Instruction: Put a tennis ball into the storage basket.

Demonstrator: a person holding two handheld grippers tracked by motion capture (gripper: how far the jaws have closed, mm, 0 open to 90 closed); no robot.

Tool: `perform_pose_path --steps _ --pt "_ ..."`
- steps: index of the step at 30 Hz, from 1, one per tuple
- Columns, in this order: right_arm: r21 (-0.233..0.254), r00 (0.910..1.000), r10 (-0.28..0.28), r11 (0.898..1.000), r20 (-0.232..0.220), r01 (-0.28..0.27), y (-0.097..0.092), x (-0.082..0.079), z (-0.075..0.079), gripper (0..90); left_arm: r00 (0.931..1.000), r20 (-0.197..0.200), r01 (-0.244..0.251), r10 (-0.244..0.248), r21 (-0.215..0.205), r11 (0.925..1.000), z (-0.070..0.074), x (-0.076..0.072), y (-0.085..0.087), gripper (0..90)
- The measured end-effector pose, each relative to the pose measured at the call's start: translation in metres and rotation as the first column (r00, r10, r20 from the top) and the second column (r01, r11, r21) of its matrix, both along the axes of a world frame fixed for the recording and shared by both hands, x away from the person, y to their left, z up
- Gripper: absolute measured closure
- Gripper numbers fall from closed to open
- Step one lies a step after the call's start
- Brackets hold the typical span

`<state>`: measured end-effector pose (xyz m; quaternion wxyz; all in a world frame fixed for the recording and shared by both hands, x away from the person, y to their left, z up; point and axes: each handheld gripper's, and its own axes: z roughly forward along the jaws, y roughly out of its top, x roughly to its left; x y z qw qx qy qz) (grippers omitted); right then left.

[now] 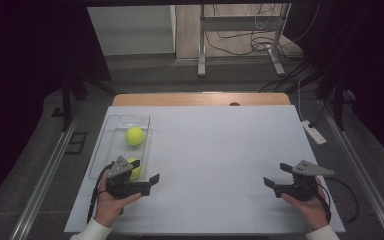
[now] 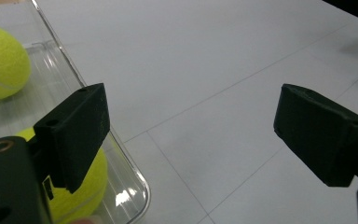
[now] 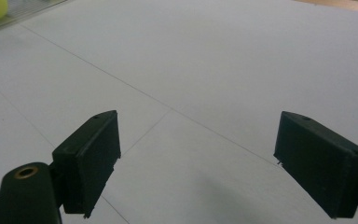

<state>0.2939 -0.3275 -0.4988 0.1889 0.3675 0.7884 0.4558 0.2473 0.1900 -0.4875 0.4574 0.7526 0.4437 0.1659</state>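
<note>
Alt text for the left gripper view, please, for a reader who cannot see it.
The left gripper holds its black jaws open and empty over a white table. At left, a clear tray holds two yellow tennis balls: one just behind the left jaw, another farther back.

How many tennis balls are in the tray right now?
2. One tennis ball lies near the middle of the clear tray. The other ball sits at the tray's near end, partly hidden behind the left gripper.
</note>
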Motion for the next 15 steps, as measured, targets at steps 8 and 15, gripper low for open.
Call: perform_pose_path --steps 8,15 --pt "0.012 1.0 0.0 1.0 -0.002 0.0 -0.0009 -0.0003 0.0003 14.6 0.9999 0.005 -0.01 0.01 -0.001 1.0 -0.0008 0.0028 0.0023 11.5" --pt "0.018 1.0 -0.005 1.0 -0.006 0.005 -0.0028 -0.0014 -0.0004 14.6 0.9999 0.002 -0.012 0.012 0.001 0.9999 -0.0014 0.0047 0.0021 11.6"
